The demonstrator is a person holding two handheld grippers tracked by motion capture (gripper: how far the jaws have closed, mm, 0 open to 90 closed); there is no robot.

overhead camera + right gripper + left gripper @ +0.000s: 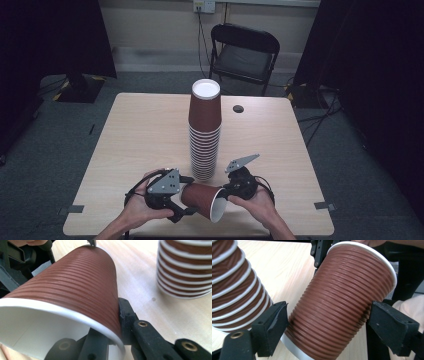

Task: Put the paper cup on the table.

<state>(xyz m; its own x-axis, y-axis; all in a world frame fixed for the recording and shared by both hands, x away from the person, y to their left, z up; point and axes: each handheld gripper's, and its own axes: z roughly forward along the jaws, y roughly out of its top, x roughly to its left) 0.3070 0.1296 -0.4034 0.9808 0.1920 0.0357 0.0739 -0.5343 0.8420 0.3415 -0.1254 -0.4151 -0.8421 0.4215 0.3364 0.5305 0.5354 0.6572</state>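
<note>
A single brown ribbed paper cup (201, 197) lies on its side just above the table's front edge, its white mouth turned toward the right. My left gripper (187, 196) is shut on the cup near its base. In the left gripper view both black pads (274, 321) press on the cup's (337, 302) ribbed wall. My right gripper (223, 198) is shut on the cup at its rim. In the right gripper view one finger (125, 313) bears on the cup (75, 287) beside the rim, and the other is hidden behind it. A tall stack of the same cups (204, 135) stands upside down at the table's middle, just behind.
The wooden table (140, 130) has a small black round hole (238, 108) behind the stack. A black folding chair (245, 52) stands beyond the far edge. Tape marks (325, 205) sit at the front corners. The stack's base (185, 272) is close to the held cup.
</note>
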